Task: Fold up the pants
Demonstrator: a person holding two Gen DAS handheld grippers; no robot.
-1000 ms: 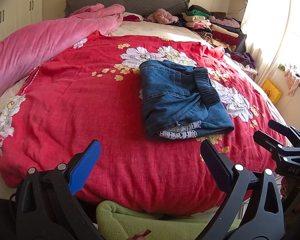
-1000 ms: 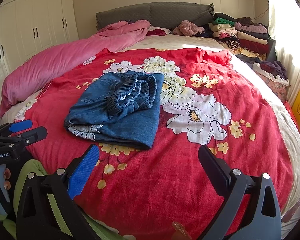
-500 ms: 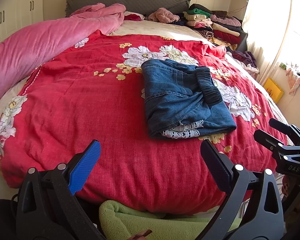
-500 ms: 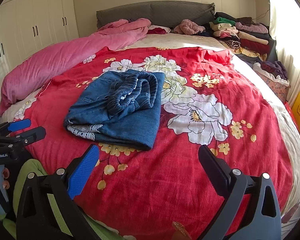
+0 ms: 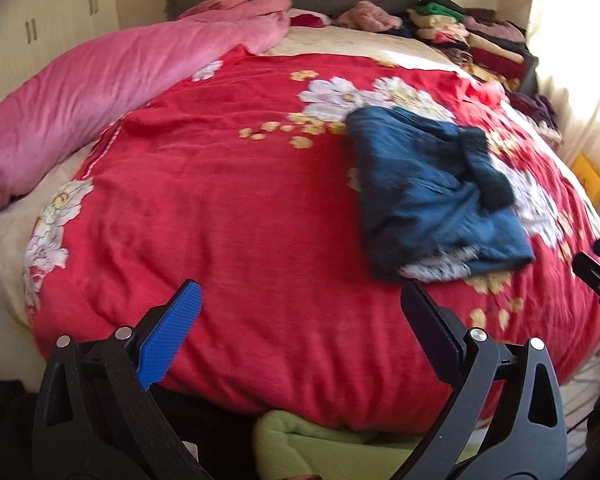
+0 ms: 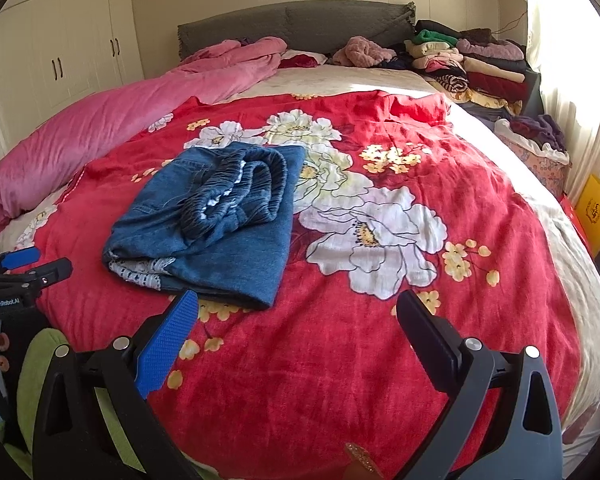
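Pants [image 6: 216, 224] folded on red bed cover [image 6: 380, 360]: soft, limp denim, probably moderately heavy. Grip near folded edge. Left gripper [image 5: 300, 334], right gripper [image 6: 298, 336] both released, empty.

folded pants [image 5: 432, 196], red quilt [image 5: 228, 216], left gripper [image 5: 300, 304] spread

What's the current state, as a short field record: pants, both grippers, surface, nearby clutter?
pants: blue denim pants folded into a compact bundle, elastic waistband on top, lace-trimmed hem at the near edge
surface: red floral blanket on the bed
left gripper: jaws open, empty, short of the pants
right gripper: jaws open, empty, just short of the bundle's near edge
contact: neither gripper touches the pants
clutter: pink duvet along the left side; stacked folded clothes by the headboard
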